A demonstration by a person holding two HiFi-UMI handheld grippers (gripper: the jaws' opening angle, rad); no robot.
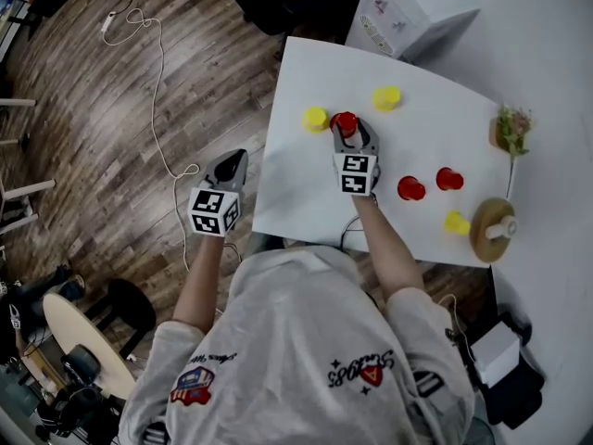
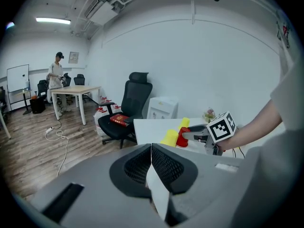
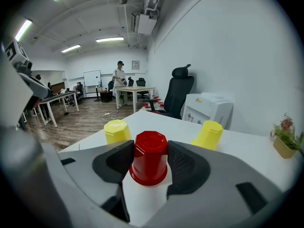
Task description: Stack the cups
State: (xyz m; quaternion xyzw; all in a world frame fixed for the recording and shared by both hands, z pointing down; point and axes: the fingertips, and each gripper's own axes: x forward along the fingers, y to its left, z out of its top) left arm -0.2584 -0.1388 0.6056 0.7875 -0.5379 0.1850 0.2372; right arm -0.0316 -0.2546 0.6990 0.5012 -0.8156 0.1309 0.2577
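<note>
An upside-down red cup (image 3: 150, 158) stands between the pads of my right gripper (image 3: 150, 164), which is shut on its sides; the head view shows that same red cup (image 1: 345, 121) on the white table (image 1: 306, 193) inside the right gripper (image 1: 346, 130). A yellow cup (image 1: 315, 118) sits just to its left and another yellow cup (image 1: 386, 98) farther back on the right. Two more red cups (image 1: 410, 188) (image 1: 449, 179) and a third yellow cup (image 1: 456, 222) stand on the table's right part. My left gripper (image 1: 233, 162) hangs shut and empty, off the table's left edge, over the floor.
A small potted plant (image 1: 510, 130) and a round wooden stand (image 1: 491, 230) sit at the table's right edge. A white water dispenser (image 1: 408, 7) and a black office chair (image 2: 135, 103) stand behind the table. A person (image 2: 57, 77) stands far off by a desk.
</note>
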